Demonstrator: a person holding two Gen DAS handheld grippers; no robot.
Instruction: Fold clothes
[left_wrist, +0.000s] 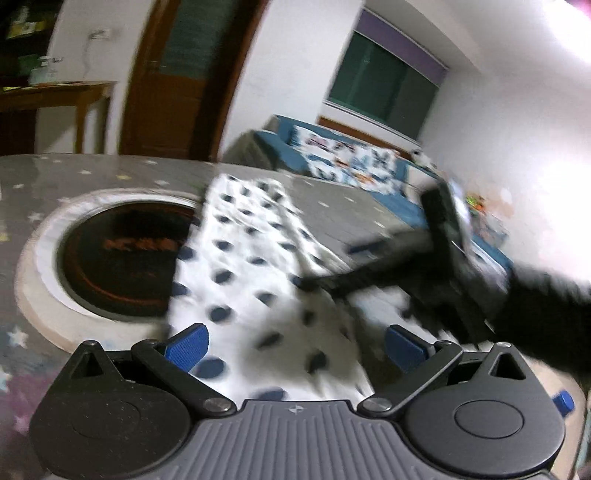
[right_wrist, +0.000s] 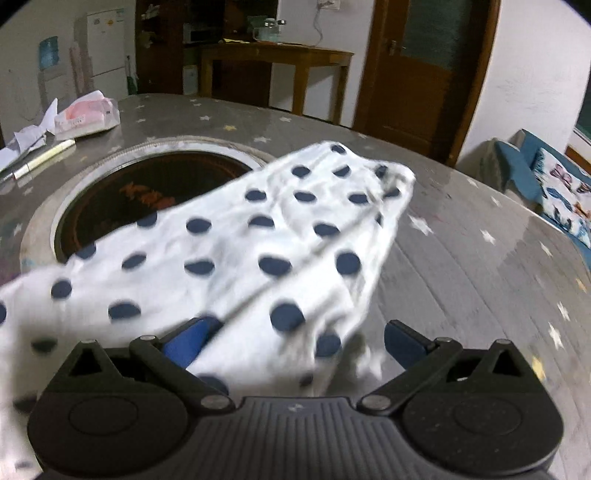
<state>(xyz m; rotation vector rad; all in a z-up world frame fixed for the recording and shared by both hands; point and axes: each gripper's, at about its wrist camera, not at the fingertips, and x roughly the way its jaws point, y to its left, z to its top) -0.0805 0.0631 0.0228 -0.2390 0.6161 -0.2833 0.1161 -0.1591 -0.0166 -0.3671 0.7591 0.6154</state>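
Cloth: the white dotted garment (right_wrist: 258, 243) lies on the grey table (right_wrist: 461, 258), partly over the round hole (right_wrist: 147, 192).
Left gripper (left_wrist: 295, 345): spread, holding nothing.
Right gripper (right_wrist: 295, 341): spread, cloth loose between the fingers.
Progress: seems partly folded, still crumpled; more folding remains.

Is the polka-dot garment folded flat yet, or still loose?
Still loose. The polka-dot garment lies bunched and wrinkled across the table, partly over the round opening. Both grippers' jaws stand open around it.
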